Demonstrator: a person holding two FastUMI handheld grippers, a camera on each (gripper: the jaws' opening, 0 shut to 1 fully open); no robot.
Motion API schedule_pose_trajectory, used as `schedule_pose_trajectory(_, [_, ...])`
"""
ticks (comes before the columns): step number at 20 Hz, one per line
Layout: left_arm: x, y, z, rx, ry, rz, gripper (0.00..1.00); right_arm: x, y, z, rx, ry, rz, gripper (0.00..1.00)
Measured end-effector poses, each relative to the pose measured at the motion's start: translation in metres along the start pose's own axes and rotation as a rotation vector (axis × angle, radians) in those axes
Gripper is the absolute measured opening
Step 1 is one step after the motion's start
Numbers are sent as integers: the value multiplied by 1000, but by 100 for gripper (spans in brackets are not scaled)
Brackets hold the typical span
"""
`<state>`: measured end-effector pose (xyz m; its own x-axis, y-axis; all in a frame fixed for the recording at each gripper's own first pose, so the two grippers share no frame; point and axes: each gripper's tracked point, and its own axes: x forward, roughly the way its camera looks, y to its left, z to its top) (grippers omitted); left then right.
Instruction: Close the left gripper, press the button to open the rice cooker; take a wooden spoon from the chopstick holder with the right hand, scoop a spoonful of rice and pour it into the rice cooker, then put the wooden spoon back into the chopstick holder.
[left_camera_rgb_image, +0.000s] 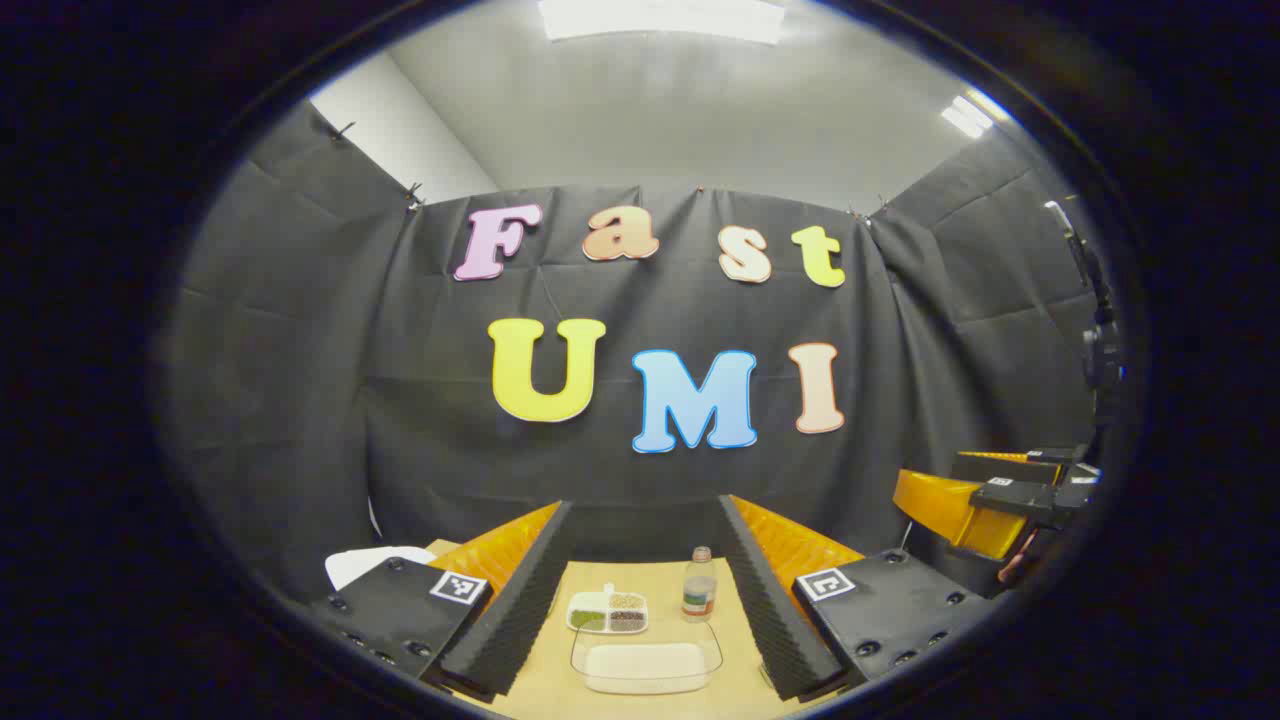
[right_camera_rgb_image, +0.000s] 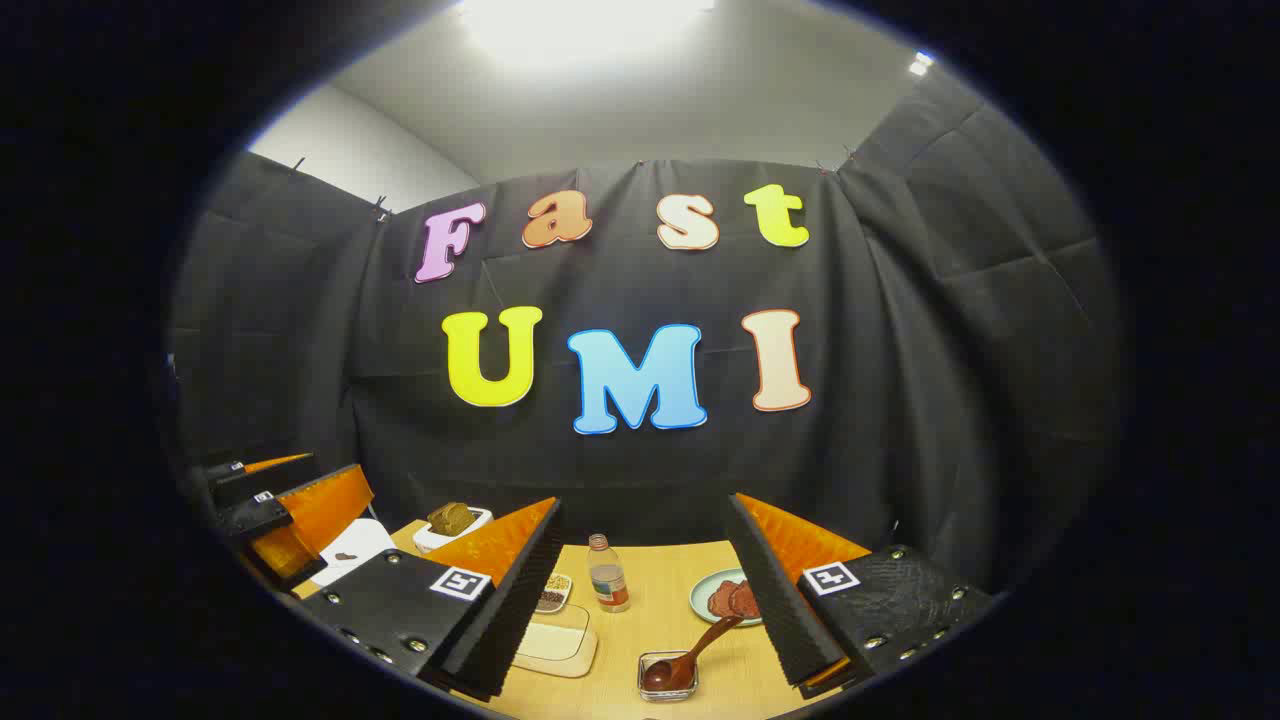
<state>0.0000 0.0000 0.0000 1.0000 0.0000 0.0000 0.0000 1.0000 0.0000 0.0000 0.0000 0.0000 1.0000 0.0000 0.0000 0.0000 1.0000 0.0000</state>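
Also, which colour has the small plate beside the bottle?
Pale green plate, best in the right gripper view.

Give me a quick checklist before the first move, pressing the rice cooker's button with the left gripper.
1. Left gripper shut for pressing: not ok, its fingers stand wide apart.
2. Rice cooker button in sight: cannot tell; a white rounded shape peeks out beside the left finger.
3. Dark wooden spoon in place: ok, bowl down in the small clear holder, handle leaning out.
4. Rice ready: ok, white rice lies in the clear rectangular tray.
5. Right gripper free for the spoon: ok, open and holding nothing.
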Motion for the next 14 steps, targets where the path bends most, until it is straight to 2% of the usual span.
schedule_pose_trajectory(10, [8, 12, -3, -14, 10, 7, 98, -7, 10, 4, -42, -12, -6, 98])
schedule_pose_trajectory(14, [6, 19, -4, -7, 15, 9, 96, -10, 13, 4, -40, -10, -7, 98])
